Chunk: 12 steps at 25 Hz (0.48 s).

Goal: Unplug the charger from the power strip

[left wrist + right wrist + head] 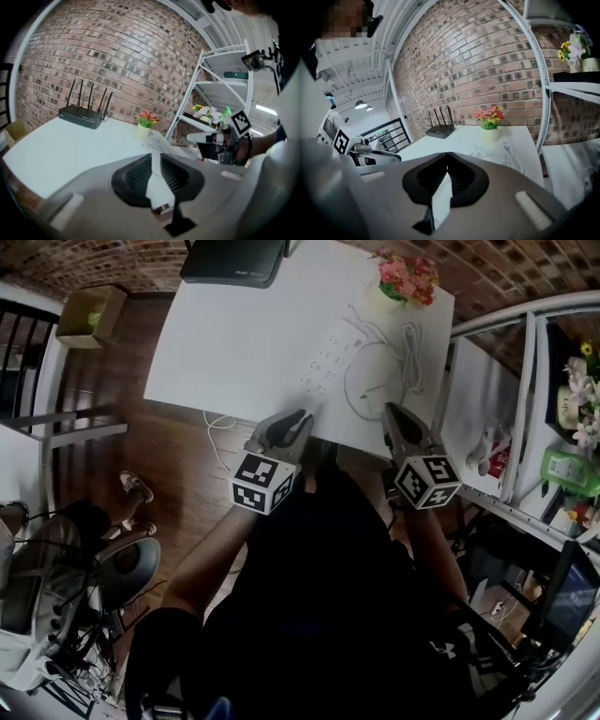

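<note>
A white power strip (330, 351) lies on the white table (234, 352), with white cable (364, 395) looped beside it toward the flower pot. I cannot make out a charger plugged in. My left gripper (298, 418) hovers over the table's front edge, short of the strip; its jaws stand a narrow gap apart, with nothing between them (156, 157). My right gripper (392, 413) hangs at the front edge near the cable loops. In the right gripper view its pads meet and hold nothing (448, 157). The cable (506, 152) lies ahead of it.
A black router (234, 261) sits at the table's far edge and a flower pot (405, 282) in the far right corner. A white shelf rack (525, 381) stands right of the table. A chair (122, 568) and a cardboard box (89, 315) are on the floor at left.
</note>
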Tool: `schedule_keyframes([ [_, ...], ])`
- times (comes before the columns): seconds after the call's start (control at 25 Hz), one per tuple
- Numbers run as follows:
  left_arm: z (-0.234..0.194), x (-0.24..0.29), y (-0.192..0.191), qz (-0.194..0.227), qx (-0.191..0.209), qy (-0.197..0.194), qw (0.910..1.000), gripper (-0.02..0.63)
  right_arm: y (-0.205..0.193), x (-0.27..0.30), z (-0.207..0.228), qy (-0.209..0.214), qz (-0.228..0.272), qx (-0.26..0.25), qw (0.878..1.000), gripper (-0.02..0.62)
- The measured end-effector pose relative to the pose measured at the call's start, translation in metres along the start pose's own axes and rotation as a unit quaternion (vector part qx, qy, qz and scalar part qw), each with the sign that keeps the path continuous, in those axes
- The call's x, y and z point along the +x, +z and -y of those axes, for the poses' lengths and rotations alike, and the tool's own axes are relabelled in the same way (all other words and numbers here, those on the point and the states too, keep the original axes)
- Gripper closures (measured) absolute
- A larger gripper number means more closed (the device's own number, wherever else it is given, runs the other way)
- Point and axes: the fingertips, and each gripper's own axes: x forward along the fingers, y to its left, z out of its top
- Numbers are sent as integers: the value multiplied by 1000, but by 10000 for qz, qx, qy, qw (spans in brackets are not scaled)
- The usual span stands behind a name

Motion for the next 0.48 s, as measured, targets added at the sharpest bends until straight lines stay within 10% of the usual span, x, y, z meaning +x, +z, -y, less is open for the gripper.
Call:
schedule_keyframes([
  [0.48,42,19,32,235,176,-196,9994,549,14,-15,8,140,133,-216,9996,584],
])
